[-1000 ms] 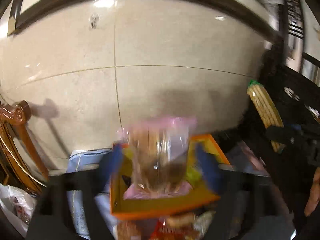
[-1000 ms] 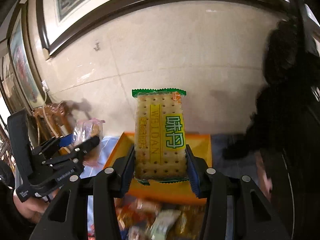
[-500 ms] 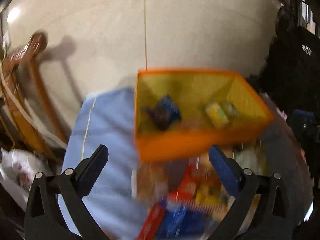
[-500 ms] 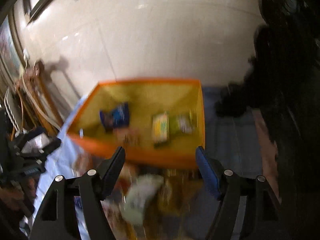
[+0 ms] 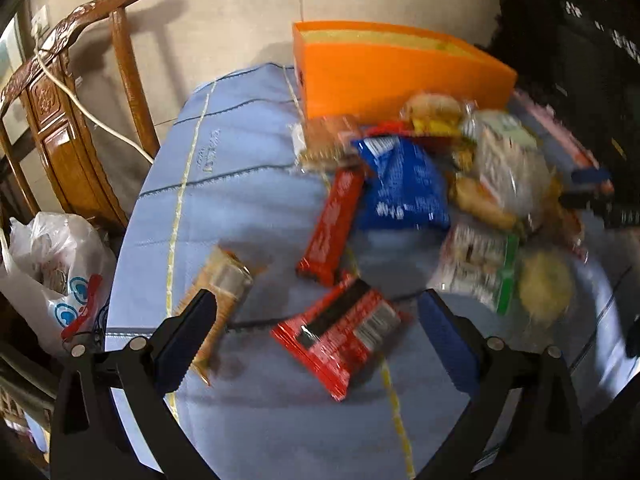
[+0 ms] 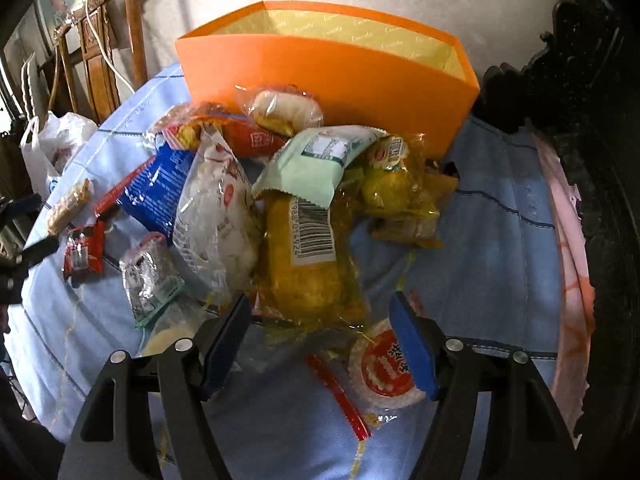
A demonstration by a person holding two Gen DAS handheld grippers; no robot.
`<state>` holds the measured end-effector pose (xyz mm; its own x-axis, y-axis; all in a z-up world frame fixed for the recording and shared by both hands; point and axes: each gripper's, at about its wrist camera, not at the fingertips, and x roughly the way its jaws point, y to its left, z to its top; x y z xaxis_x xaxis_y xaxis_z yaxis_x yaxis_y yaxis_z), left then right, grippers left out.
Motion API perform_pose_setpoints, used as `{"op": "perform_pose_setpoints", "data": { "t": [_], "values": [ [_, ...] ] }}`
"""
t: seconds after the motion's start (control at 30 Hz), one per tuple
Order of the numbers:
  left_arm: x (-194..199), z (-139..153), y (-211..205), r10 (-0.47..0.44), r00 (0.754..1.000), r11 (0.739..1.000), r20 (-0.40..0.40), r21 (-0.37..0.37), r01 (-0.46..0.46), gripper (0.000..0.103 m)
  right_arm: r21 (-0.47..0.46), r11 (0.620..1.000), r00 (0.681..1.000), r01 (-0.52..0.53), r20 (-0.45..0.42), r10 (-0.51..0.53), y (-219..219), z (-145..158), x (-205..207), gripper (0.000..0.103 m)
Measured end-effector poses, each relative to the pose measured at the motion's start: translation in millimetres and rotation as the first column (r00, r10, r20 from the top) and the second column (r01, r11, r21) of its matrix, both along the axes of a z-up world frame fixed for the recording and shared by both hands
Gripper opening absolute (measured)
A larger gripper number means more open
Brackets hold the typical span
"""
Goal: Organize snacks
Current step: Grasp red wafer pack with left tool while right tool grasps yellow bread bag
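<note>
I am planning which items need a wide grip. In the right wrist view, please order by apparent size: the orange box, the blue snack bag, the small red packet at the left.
1. orange box, clearly the largest.
2. blue snack bag, partly covered by other packets, so its full size is hidden.
3. small red packet, the smallest.

Readable text is sparse. Right wrist view: the yellow packet [image 6: 308, 276] carries a white barcode label with digits that look like "1985 01492", partly uncertain. The orange box [image 6: 360, 76] has a yellow inner lining with a repeated pale cursive word, too small to read. The round red-and-white snack [image 6: 386, 368] shows white Chinese characters, not legible. The pale green packet [image 6: 316, 164] has a white printed label, text too small. Left wrist view: the blue packet [image 5: 400, 188] and the long red bar [image 5: 332, 224] bear white lettering, blurred. The red wrapper [image 5: 340, 332] shows a barcode, unreadable.
</note>
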<state>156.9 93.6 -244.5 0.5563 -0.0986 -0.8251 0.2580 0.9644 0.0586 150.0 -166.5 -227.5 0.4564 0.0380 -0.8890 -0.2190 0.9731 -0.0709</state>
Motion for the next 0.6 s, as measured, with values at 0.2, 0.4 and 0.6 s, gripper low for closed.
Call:
{"op": "perform_pose_setpoints", "data": {
  "t": [0.2, 0.4, 0.6],
  "values": [
    [4, -18, -20, 0.091, 0.996, 0.996, -0.024, 0.026, -0.09, 0.099, -0.028, 1.0, 1.0, -0.002, 0.006, 0.002, 7, -4, 6, 0.071],
    [11, -51, -16, 0.253, 0.965, 0.967, -0.072, 0.033, -0.251, 0.099, -0.048, 0.999, 1.0, -0.017, 0.013, 0.017, 8, -7, 13, 0.071],
    [0, -49, -13, 0.225, 0.973, 0.974, -0.059, -0.025, -0.226, 0.073, -0.039, 0.998, 0.999, -0.043, 0.019, 0.043, 12, -12, 21, 0.072]
  ]
}}
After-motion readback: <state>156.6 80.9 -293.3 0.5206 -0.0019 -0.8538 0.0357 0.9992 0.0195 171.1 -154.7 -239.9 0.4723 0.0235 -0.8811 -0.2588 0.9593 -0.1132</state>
